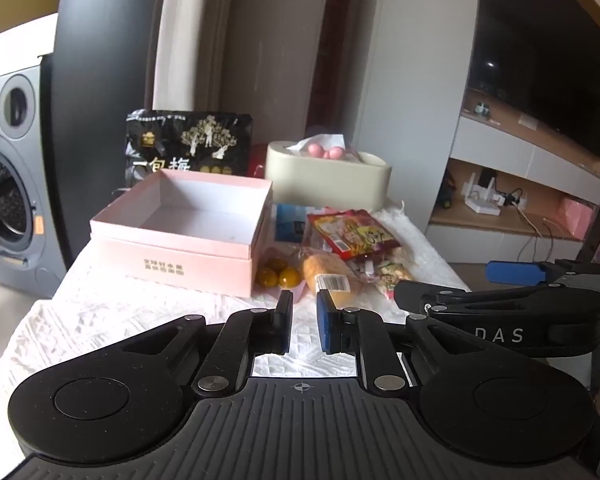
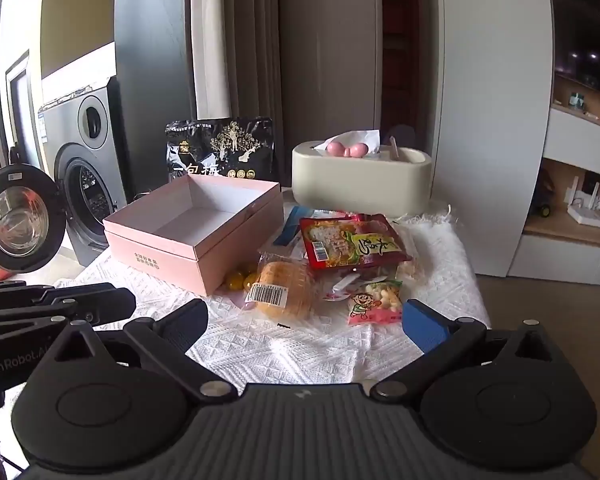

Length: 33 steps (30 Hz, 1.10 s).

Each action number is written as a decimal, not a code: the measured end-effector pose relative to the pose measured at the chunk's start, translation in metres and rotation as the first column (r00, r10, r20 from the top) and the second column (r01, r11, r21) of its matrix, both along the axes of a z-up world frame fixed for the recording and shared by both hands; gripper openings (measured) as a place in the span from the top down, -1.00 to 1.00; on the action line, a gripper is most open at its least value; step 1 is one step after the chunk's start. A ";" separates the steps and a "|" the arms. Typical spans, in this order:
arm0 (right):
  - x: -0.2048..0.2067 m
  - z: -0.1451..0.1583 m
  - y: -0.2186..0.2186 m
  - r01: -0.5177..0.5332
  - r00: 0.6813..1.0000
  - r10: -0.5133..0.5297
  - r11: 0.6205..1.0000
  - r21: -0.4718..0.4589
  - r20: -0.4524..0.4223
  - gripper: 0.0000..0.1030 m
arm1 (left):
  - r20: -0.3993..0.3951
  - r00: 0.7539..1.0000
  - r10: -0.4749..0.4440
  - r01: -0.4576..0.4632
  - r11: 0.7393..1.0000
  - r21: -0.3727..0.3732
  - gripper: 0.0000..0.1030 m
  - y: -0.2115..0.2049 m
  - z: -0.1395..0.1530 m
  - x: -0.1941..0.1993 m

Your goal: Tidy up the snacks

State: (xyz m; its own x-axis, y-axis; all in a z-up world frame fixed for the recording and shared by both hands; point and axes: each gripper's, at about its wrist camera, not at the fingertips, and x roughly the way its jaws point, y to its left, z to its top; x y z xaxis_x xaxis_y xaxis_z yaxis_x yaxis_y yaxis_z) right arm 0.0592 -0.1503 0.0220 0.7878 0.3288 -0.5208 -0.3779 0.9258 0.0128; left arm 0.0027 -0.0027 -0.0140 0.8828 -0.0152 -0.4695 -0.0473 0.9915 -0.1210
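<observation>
Left tool (image 1: 304,322) clenched empty, right tool (image 2: 306,322) spread wide, snack pile (image 2: 332,264) just ahead.

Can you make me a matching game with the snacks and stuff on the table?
Things:
1. pink box
2. black bag
3. bread
4. red packet

Places or states:
A. wrapped in clear plastic with a barcode sticker
B. open and empty
C. standing upright behind the box
D. lying on top of the snack pile, in front of the tissue box

Pairs: 1-B, 2-C, 3-A, 4-D
</observation>
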 end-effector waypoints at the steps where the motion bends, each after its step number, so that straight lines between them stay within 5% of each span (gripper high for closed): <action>1: 0.000 0.000 -0.001 -0.001 1.000 0.001 1.000 0.002 -0.003 -1.00 | -0.001 1.000 0.000 0.000 1.000 0.001 0.67 -0.001 -0.001 0.000; 33: 0.005 -0.027 -0.003 0.024 0.993 -0.027 0.999 -0.021 -0.119 -1.00 | -0.177 0.984 0.005 -0.007 1.000 -0.011 0.67 0.005 -0.010 0.014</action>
